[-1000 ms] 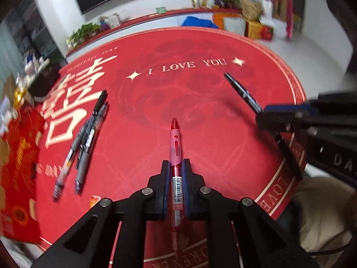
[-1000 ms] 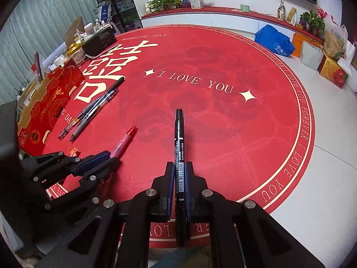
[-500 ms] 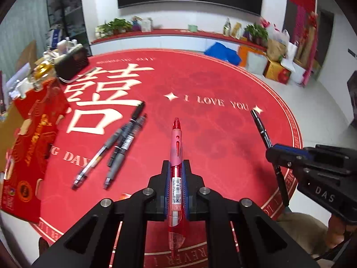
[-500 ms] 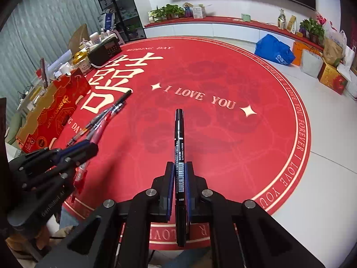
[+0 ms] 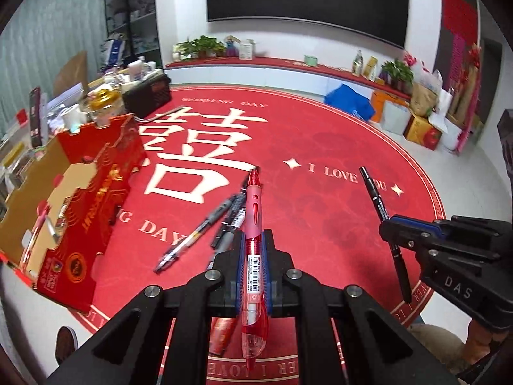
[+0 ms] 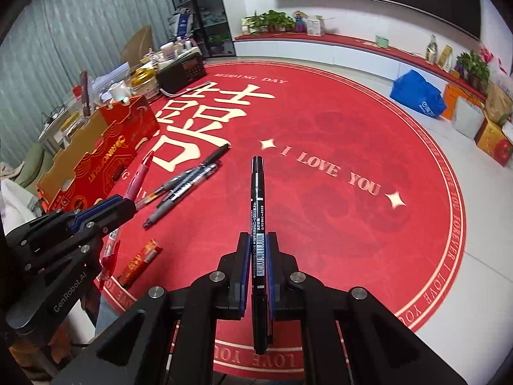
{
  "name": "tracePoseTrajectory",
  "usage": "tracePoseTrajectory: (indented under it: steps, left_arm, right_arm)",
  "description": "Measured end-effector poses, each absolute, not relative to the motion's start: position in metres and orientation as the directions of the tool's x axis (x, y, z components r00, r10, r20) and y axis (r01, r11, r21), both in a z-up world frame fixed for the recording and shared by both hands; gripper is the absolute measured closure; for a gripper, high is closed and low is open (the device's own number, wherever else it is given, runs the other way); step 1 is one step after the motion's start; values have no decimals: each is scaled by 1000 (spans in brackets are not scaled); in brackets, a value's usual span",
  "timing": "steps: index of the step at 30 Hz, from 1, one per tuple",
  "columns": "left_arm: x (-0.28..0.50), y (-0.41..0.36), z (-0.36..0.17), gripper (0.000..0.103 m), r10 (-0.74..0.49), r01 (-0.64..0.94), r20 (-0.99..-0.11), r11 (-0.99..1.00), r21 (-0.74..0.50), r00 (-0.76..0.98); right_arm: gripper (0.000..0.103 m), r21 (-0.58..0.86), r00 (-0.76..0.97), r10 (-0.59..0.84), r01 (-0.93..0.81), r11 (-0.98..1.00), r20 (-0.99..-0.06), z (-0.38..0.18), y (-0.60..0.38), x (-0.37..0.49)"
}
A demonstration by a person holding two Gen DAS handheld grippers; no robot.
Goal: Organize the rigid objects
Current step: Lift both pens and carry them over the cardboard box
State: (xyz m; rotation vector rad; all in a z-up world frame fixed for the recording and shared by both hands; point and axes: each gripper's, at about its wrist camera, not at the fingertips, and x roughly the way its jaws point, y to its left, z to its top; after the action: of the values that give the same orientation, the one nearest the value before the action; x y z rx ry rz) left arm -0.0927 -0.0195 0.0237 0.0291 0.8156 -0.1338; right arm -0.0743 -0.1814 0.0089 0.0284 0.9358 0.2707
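- Our left gripper (image 5: 253, 266) is clamped on the red pen (image 5: 254, 224), which runs straight ahead along the fingers, its tail sticking out behind the pads.
- Our right gripper (image 6: 259, 263) is clenched on the black marker (image 6: 257, 199) in the same way, cap end pointing forward.
- Both are lifted clear of the red mat (image 6: 336, 192); three more pens (image 6: 189, 183) lie in a loose bunch on it, ahead and to the left of the right gripper, just in front of the left one.
- The open red box (image 5: 73, 192) sits ahead and to the left of our left gripper, and a pen or two already seems to lie inside, so we judge it the likely drop spot.
- To do this step well, we should swing the left gripper over the box opening first and keep the pen level so its long tail clears the cut-out wall.
- We should hold the right gripper back and to its own side until the left has let go; the two sit near each other and could knock.
- Lower before releasing, with the pen lying along the box's length, so it does not bounce out.
- A small red packet (image 6: 141, 261) lies on the mat below and left of the right gripper; we leave it alone for now.
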Motion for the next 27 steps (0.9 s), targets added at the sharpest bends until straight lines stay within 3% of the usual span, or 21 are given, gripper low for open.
tracePoseTrajectory:
  steps: [10, 27]
  left_arm:
    - [-97, 36, 47, 93, -29, -6, -672, 999, -50, 740]
    - [-97, 163, 72, 93, 226, -312, -599, 949, -41, 768]
  right_arm:
    - [93, 108, 557, 294, -343, 933, -776, 28, -122, -57]
    - [93, 122, 510, 466, -569, 813, -723, 63, 10, -27]
